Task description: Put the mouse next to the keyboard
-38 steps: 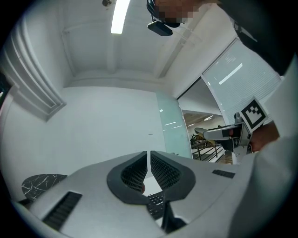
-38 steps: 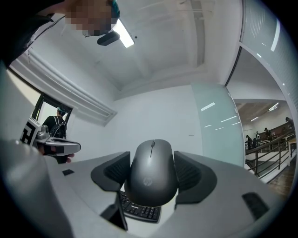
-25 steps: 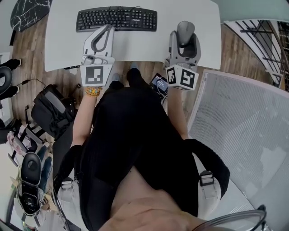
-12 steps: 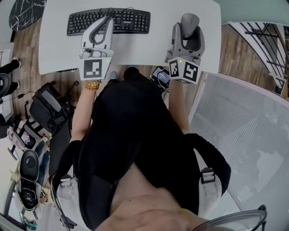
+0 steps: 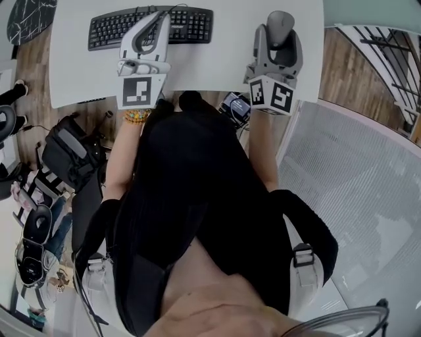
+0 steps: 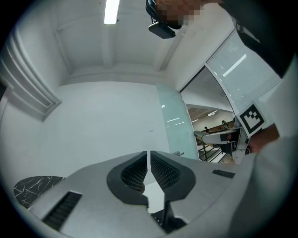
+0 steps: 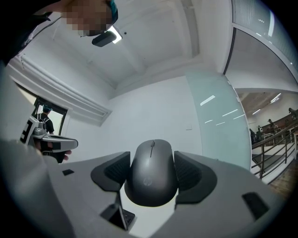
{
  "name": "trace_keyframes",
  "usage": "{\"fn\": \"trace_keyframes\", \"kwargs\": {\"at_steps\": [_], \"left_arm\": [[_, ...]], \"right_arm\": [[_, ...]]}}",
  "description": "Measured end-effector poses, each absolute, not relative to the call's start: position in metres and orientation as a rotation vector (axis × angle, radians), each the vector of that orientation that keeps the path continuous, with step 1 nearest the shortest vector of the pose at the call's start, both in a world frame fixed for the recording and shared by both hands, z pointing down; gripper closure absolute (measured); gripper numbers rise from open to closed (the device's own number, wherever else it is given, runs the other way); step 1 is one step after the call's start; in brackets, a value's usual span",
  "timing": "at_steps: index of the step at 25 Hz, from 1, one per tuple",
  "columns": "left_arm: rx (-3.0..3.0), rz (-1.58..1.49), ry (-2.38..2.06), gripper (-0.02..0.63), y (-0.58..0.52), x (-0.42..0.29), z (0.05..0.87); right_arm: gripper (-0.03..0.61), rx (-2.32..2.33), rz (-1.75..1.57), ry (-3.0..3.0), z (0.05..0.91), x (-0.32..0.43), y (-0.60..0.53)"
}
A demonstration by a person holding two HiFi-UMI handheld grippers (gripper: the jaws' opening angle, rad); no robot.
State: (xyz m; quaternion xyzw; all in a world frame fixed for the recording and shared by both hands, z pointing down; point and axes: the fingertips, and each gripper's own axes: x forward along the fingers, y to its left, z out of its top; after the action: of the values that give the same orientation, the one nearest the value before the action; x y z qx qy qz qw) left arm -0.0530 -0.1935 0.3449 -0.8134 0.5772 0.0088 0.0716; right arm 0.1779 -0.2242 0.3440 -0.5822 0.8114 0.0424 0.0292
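The black keyboard [image 5: 112, 26] lies at the far left of the white table [image 5: 217, 59]. My left gripper [image 5: 160, 16] hovers over the keyboard's right half, jaws shut with nothing between them; in the left gripper view [image 6: 149, 158] they point up at a white wall. My right gripper [image 5: 279, 38] is over the table's right part, shut on the dark grey mouse [image 5: 280, 22]. In the right gripper view the mouse [image 7: 152, 179] is gripped by its sides between the two pads [image 7: 116, 169], with its nose pointing away from the gripper. The mouse is well right of the keyboard.
A black bag [image 5: 69, 158] and shoes [image 5: 29, 240] lie on the wooden floor at the left. A grey mesh panel [image 5: 355, 184] fills the right side. A small dark device [image 5: 235, 105] shows below the table's near edge. A railing [image 5: 395, 59] runs at the far right.
Both grippers have moved forward over the table; the left one now overlaps the keyboard instead of hanging just before it. The right gripper still holds the mouse.
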Motion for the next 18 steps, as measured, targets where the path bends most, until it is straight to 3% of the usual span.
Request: {"fn": "trace_keyframes", "kwargs": {"at_steps": [18], "left_arm": [[-2.484, 0.007, 1.672, 0.581, -0.198, -0.064, 0.345]], "right_arm": [[0.301, -1.844, 0.164, 2.496, 0.342, 0.165, -0.226]]}}
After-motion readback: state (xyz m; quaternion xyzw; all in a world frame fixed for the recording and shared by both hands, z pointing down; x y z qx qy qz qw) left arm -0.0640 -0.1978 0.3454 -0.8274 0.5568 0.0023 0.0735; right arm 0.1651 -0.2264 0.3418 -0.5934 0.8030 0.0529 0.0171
